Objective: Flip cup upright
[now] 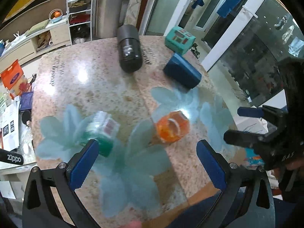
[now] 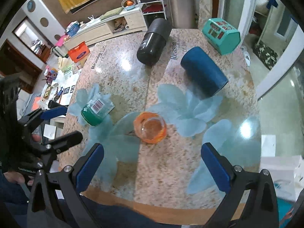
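Observation:
An orange translucent cup (image 2: 150, 127) stands on the round granite table (image 2: 171, 171), its open mouth facing up; in the left wrist view it (image 1: 172, 126) looks tilted and blurred. A clear cup with a green base and a barcode label (image 2: 96, 111) lies on its side to the left; it also shows blurred in the left wrist view (image 1: 101, 133). My left gripper (image 1: 147, 164) is open and empty above the table, its left finger near the green cup. My right gripper (image 2: 152, 168) is open and empty, in front of the orange cup.
A black cylinder (image 2: 153, 41) and a dark blue cylinder (image 2: 204, 74) lie on their sides at the back. A teal box (image 2: 221, 35) stands at the far right. A cluttered lower table (image 2: 57, 83) lies to the left. Each gripper shows in the other's view (image 1: 266, 133) (image 2: 47, 133).

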`<action>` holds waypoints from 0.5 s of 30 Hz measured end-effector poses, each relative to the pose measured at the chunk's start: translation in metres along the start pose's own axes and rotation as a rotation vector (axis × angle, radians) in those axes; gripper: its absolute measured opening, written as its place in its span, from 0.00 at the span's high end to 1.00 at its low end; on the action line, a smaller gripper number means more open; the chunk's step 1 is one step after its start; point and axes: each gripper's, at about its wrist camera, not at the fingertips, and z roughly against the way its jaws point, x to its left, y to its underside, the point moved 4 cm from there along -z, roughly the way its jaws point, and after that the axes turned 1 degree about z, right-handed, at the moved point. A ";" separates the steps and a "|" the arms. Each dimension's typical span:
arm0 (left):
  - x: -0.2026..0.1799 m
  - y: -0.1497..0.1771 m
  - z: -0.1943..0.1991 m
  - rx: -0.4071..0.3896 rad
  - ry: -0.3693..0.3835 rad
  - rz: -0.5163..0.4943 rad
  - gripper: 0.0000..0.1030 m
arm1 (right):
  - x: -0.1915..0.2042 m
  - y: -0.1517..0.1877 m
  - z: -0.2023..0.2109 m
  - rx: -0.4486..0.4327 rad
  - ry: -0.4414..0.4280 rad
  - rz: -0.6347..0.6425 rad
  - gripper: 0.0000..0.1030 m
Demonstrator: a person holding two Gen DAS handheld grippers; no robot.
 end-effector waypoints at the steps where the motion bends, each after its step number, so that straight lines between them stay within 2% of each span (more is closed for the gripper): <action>1: 0.005 0.001 0.001 0.008 -0.011 0.000 0.00 | 0.005 0.000 -0.002 -0.001 0.000 -0.004 0.00; 5: 0.023 0.002 0.003 0.028 -0.054 0.008 0.00 | 0.023 0.000 -0.006 0.008 0.019 -0.002 0.00; 15: 0.039 0.005 0.009 0.065 -0.060 0.016 0.00 | 0.040 0.000 -0.010 0.019 0.052 -0.013 0.00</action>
